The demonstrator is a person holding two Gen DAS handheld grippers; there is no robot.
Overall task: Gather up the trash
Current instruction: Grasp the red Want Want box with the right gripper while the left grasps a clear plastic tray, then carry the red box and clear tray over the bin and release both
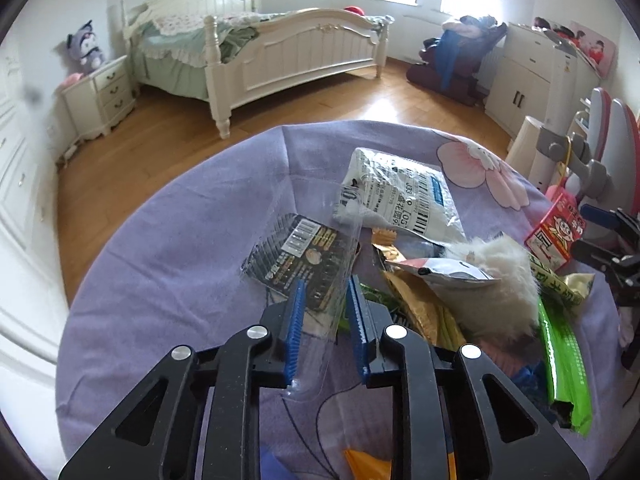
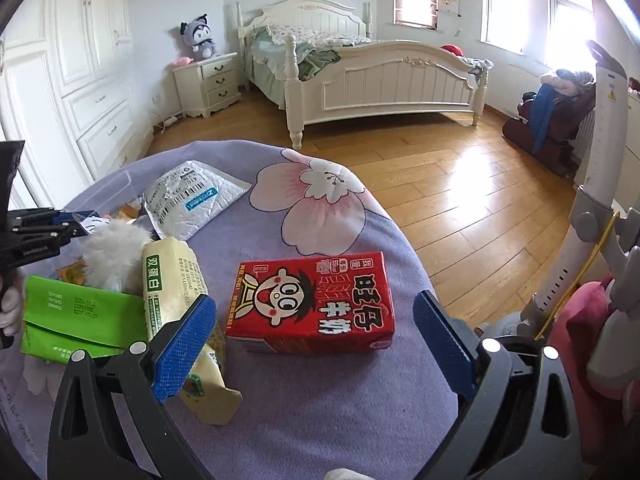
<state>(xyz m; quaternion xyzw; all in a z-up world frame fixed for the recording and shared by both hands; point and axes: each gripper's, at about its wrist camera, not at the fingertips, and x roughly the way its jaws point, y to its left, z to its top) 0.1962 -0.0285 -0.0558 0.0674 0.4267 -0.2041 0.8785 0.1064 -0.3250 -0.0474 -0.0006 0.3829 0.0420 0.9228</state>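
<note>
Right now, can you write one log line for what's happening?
left gripper: closing around clear wrapper | right gripper: open at red milk carton | trash: uncollected

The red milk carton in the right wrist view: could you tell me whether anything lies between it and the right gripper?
Nothing visible does. The right gripper is open, and the red milk carton lies on the purple cloth straight ahead between its fingers. The pale yellow wrapper lies to the carton's left, beside and under the left finger, not in the path.
</note>
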